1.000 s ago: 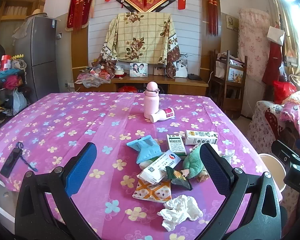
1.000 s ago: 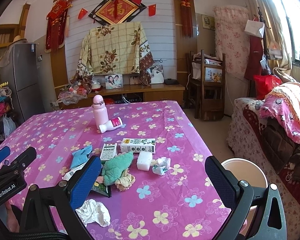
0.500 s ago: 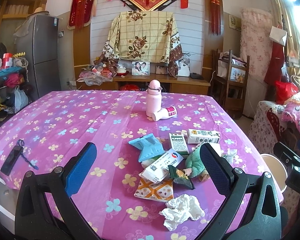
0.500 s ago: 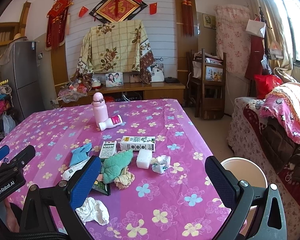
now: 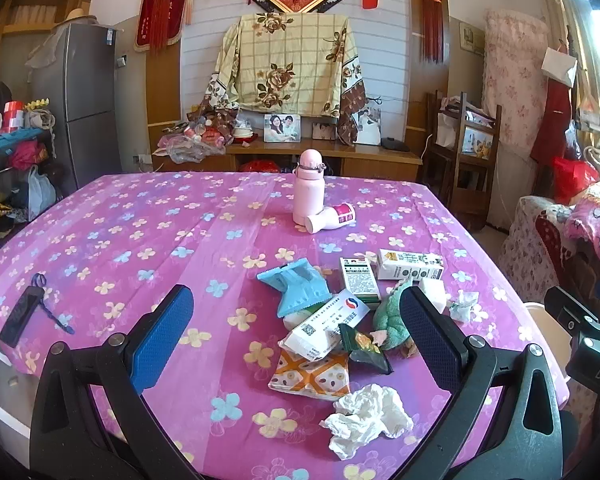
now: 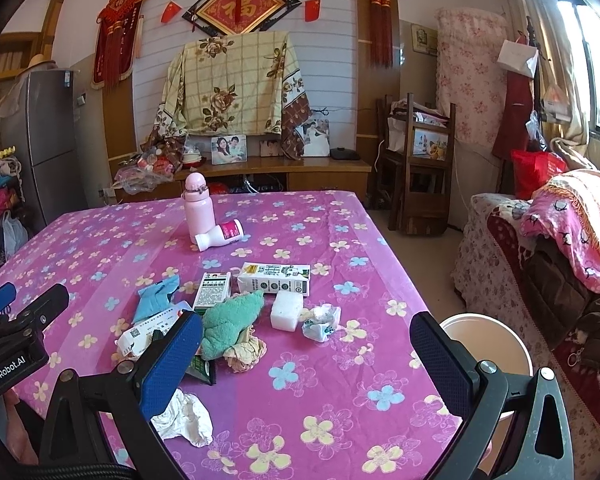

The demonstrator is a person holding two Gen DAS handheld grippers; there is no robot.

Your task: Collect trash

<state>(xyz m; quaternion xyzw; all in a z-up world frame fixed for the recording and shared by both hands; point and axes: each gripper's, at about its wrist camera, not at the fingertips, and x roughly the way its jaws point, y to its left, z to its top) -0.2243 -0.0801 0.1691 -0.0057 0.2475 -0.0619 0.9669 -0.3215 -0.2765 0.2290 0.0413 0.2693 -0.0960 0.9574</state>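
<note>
Grippers barely moved since the earlier frames.
Left gripper (image 5: 296,330) and right gripper (image 6: 306,354) stay spread, empty, above the crumpled white tissue (image 5: 366,414) on the pink flowered tablecloth (image 5: 140,240).

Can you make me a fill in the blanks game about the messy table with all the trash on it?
1. The pink bottle stands upright, and the small white bottle beside it lies on its ____.
2. The tablecloth is pink with a pattern of ____.
3. The jaws of both the left gripper and the right gripper are ____, holding nothing.
4. The crumpled white tissue is the piece of trash ____ to the left gripper.

Missing words: side; flowers; open; nearest
</note>
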